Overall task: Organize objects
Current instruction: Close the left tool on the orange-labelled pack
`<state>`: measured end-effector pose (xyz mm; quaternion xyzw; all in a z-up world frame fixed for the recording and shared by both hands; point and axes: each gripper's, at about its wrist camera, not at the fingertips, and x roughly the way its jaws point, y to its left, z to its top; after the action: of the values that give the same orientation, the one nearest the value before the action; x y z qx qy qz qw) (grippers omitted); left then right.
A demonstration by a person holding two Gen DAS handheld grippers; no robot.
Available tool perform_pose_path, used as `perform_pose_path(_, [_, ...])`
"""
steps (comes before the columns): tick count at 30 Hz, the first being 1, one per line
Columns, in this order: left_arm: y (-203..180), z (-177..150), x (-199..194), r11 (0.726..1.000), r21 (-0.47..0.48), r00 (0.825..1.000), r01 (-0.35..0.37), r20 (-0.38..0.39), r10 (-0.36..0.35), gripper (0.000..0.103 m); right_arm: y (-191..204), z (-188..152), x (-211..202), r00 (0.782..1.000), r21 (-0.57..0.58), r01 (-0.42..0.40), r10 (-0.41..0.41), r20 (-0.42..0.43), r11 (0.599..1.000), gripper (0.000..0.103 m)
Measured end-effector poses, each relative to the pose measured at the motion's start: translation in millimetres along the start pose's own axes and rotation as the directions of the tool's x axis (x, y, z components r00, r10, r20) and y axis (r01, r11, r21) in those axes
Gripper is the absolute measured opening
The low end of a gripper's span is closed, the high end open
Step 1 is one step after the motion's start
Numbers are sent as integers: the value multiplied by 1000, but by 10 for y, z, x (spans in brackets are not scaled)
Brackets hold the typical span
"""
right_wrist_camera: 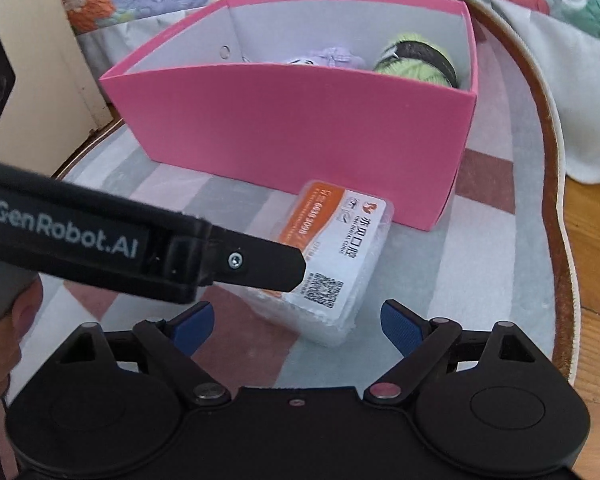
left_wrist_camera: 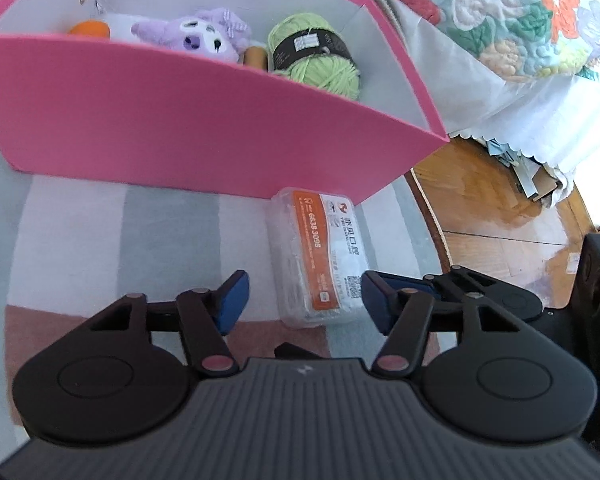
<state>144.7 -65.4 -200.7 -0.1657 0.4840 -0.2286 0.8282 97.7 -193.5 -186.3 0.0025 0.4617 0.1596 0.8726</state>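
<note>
Left gripper (left_wrist_camera: 304, 300) spread around the clear plastic floss-pick box (left_wrist_camera: 320, 256) on the rug (left_wrist_camera: 100, 232)—centre, pinch its long sides, lift over the pink bin (left_wrist_camera: 180, 120); right gripper (right_wrist_camera: 296, 320) spread, empty.

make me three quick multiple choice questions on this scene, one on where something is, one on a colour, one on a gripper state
1. Where is the clear plastic packet?
A. inside the pink box
B. on the rug in front of the pink box
C. on the quilt

2. What colour is the yarn ball in the pink box?
A. light green
B. red
C. navy

3. How is the left gripper?
A. shut on the packet
B. shut on nothing
C. open, a finger on either side of the packet

Answers: 1 B, it lies on the striped rug just outside the box wall. 2 A, pale green under a dark label. 3 C, both blue pads stand apart from the packet.
</note>
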Motion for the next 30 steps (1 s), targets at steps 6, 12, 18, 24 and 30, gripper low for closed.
perform_pose_path(6, [151, -22, 130, 993, -88, 997, 75, 4, -75, 41, -31, 34, 54, 1000, 30, 15, -15, -15, 999, 92])
perform_pose_path(12, [280, -61, 141, 973, -191, 991, 130, 14, -130, 32, 4, 85, 114, 1000, 34, 25, -25, 8, 999, 77])
perform_pose_path(18, [219, -107, 110, 967, -233, 994, 107, 0, -110, 29, 206, -11, 84, 992, 4, 126, -126, 12, 992, 72])
perform_pose_path(24, [126, -139, 93, 974, -206, 994, 90, -41, -100, 32, 225, -137, -22, 994, 67, 109, -110, 7, 992, 71])
perform_pose_path(30, [108, -217, 77, 979, -193, 996, 69, -44, -79, 47, 342, -257, -128, 998, 62, 67, -67, -3, 996, 71])
